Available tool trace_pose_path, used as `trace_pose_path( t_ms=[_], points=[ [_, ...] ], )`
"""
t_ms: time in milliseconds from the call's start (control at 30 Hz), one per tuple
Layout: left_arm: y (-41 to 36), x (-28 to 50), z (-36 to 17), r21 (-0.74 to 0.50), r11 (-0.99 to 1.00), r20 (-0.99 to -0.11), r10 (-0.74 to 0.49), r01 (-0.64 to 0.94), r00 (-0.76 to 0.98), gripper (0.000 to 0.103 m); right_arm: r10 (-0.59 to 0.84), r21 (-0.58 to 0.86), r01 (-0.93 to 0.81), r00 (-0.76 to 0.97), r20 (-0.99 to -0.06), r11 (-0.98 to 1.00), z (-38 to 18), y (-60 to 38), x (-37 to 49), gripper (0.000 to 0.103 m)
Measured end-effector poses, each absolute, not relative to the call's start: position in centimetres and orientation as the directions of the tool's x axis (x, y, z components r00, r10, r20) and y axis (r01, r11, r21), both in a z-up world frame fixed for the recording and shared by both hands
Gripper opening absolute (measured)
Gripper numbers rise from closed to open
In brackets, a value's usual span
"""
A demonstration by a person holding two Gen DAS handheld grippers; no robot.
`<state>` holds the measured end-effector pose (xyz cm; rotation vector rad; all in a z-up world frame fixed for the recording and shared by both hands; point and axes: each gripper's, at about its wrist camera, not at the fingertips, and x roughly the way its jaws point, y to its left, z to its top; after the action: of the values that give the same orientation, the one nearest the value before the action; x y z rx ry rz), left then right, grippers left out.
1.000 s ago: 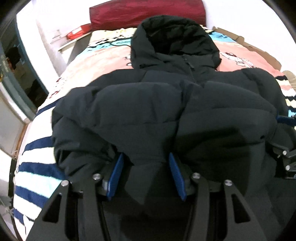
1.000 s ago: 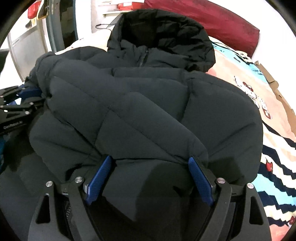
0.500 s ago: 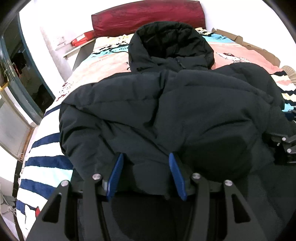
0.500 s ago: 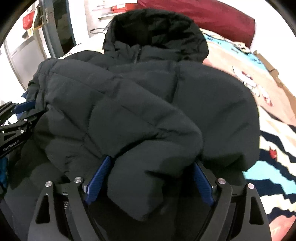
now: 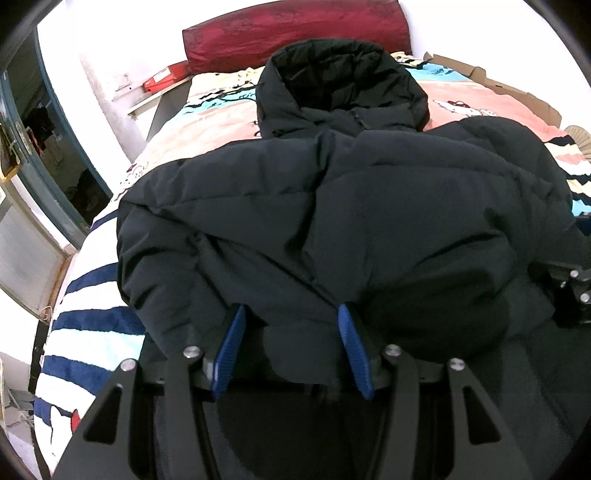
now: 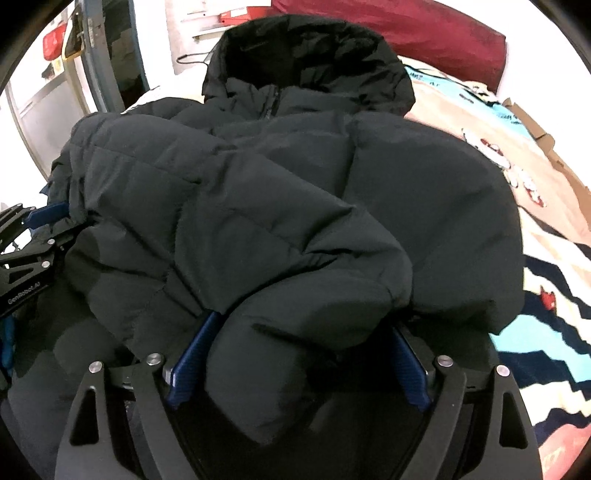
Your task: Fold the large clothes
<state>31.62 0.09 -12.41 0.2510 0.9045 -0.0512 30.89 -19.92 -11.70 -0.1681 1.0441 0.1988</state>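
Left gripper (image 5: 291, 347): jaws part-open, blue pads clamped on thick hem fold of black puffer jacket (image 5: 332, 221). Right gripper (image 6: 295, 365): jaws wider, gripping bulkier hem roll. Jacket on bed (image 5: 92, 332), hood (image 5: 340, 85) toward red headboard (image 5: 295, 33), long axis running away from cameras. Versus earlier frame: folded hem carried further toward hood; grips unchanged.
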Motion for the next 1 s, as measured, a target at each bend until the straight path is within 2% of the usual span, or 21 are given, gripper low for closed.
trace_pose_path(
  t_ms=[133,267,433,567,767,867,1000],
  points=[
    [0.2,31.2,-11.9,0.188,0.971,-0.784,0.058,0.147,0.618,0.051,0.084,-0.043,-0.233,0.509,-0.857,0.972,-10.3,-20.2,30.1,0.086],
    [1.9,31.3,-10.3,0.128,0.986,-0.764,0.028,0.108,0.645,0.051,0.093,-0.031,-0.213,0.547,-0.832,0.977,-8.5,-20.7,30.0,0.086],
    [4.9,34.6,-8.5,0.127,0.992,-0.737,0.078,0.025,0.671,0.051,0.09,-0.039,-0.197,0.603,-0.793,0.98,-6.3,-21.0,32.0,0.086],
    [6.4,37.7,-9.4,0.135,0.991,-0.748,0.107,-0.007,0.655,0.051,0.051,-0.046,-0.14,0.616,-0.786,0.989,-6.7,-22.2,34.8,0.086],
    [5.1,38.0,-12.8,0.198,0.98,-0.765,0.134,0.031,0.63,0.052,0.046,-0.027,-0.123,0.555,-0.83,0.992,-10.5,-23.5,36.6,0.086],
    [4.7,37.9,-12.4,0.202,0.978,-0.781,0.127,0.055,0.612,0.052,0.041,-0.035,-0.128,0.545,-0.838,0.991,-10.9,-23.3,36.7,0.087],
    [5.6,37.3,-9.6,0.131,0.989,-0.788,0.066,0.063,0.612,0.052,0.053,-0.022,-0.132,0.542,-0.839,0.991,-9.3,-24.0,35.9,0.086]
  ],
)
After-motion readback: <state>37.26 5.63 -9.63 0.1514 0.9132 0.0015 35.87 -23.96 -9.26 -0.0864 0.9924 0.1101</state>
